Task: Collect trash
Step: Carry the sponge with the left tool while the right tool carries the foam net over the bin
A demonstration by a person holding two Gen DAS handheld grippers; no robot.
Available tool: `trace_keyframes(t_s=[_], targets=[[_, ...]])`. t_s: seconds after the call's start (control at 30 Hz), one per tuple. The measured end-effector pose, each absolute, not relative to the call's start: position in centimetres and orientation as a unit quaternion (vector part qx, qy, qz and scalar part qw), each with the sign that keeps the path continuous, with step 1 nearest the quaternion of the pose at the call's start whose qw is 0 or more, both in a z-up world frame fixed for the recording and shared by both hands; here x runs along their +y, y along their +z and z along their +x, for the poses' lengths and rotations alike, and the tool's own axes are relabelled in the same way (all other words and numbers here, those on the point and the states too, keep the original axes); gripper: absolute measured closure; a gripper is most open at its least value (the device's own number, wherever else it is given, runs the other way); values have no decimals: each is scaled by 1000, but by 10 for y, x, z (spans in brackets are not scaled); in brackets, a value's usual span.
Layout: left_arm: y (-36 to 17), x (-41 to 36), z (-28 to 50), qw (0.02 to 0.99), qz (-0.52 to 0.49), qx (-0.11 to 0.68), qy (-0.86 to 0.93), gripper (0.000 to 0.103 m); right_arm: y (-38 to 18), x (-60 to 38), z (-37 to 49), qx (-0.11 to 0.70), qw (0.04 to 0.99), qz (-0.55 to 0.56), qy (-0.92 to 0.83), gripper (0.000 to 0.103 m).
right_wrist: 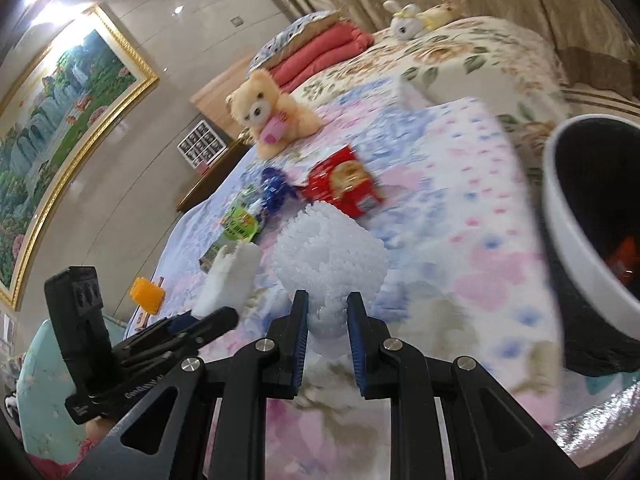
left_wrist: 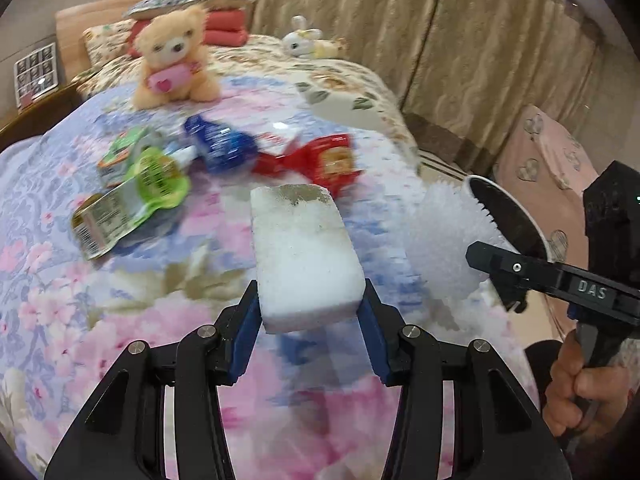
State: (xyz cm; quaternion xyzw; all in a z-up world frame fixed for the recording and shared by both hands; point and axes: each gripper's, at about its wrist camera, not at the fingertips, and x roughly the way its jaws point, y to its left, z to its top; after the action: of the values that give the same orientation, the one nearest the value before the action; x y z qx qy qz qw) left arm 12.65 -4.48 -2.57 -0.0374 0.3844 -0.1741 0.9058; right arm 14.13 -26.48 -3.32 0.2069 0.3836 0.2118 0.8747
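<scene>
Left gripper [left_wrist: 310,320]: fingers pinching a white foam block [left_wrist: 304,256] by its near end, long axis running away from the gripper toward the wrappers, held above the bed [left_wrist: 120,320]. Right gripper [right_wrist: 326,320]: fingers pinched tight on the neck of a white foam net [right_wrist: 332,248]. Floral quilt; red wrapper [left_wrist: 320,160], blue wrapper [left_wrist: 220,144] and green wrapper [left_wrist: 156,180] lie mid-bed. Teddy bear [left_wrist: 176,56] beyond. Curtains [left_wrist: 440,32] behind; white-rimmed bin [right_wrist: 592,232] at right.

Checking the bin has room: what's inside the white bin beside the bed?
The white bin has a black liner; something red-orange lies low inside. The rim and the frame edge hide the rest.
</scene>
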Motion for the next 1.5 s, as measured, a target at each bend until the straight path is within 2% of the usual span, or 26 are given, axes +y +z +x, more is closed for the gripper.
trace_keyframes(t_s=[0.7, 1.5], targets=[[0, -167, 123, 889, 21, 365, -276, 57, -3, -388, 99, 336, 907, 227, 111, 84], [9, -274, 150, 873, 70, 361, -321, 57, -14, -460, 110, 337, 908, 245, 43, 84]])
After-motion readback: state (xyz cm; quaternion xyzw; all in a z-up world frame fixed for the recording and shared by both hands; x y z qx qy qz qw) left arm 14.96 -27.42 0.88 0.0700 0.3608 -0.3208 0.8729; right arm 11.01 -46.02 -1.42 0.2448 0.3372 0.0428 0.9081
